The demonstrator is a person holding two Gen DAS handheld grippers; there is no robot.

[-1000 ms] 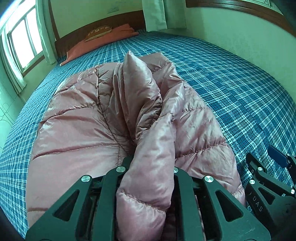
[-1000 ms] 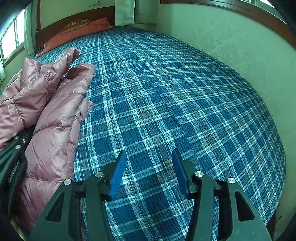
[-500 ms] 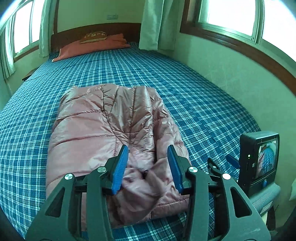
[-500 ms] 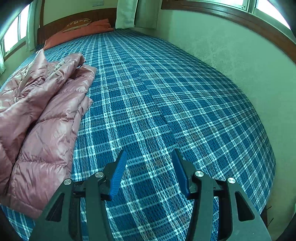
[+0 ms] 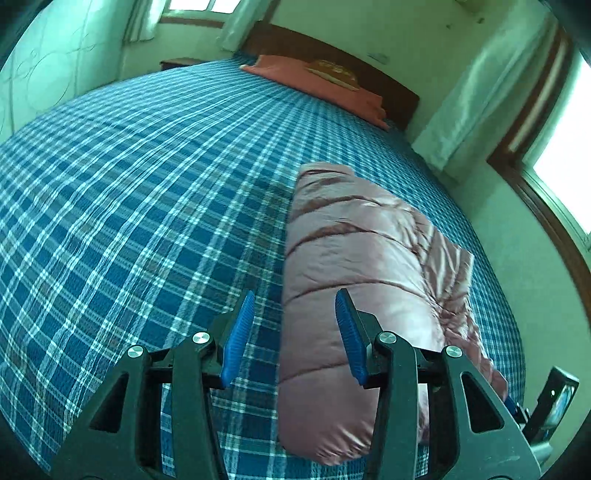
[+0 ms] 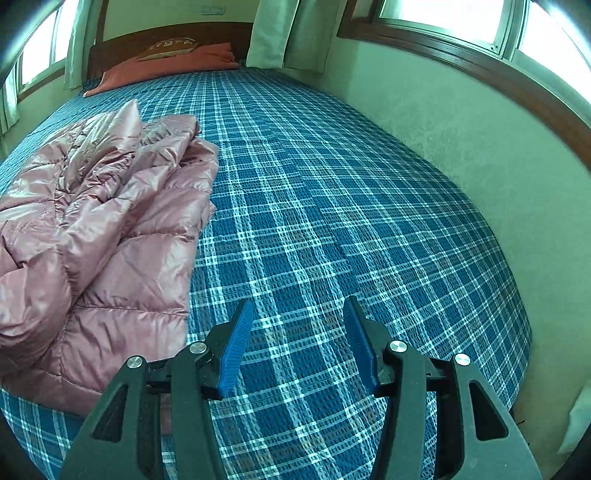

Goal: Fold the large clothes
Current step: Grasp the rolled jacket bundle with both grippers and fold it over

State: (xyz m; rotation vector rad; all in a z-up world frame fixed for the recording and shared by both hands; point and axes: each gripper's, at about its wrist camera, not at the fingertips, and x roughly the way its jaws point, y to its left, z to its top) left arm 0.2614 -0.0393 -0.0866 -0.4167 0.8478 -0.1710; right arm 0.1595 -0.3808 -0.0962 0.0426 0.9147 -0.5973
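Both claws are wide open, holding nothing; left claw [image 5: 293, 332] sits over the pink jacket's [image 5: 354, 266] left edge; right claw [image 6: 297, 341] is over bare blue bed cover [image 6: 351, 206].

A blue plaid bedspread [image 6: 332, 206] covers the bed. At its far end an orange pillow [image 6: 173, 62] with a small brown cushion [image 6: 171, 46] on top lies against the dark wooden headboard [image 5: 332, 55]. Pale curtains [image 6: 284, 33] hang beside wood-framed windows [image 6: 461, 14].
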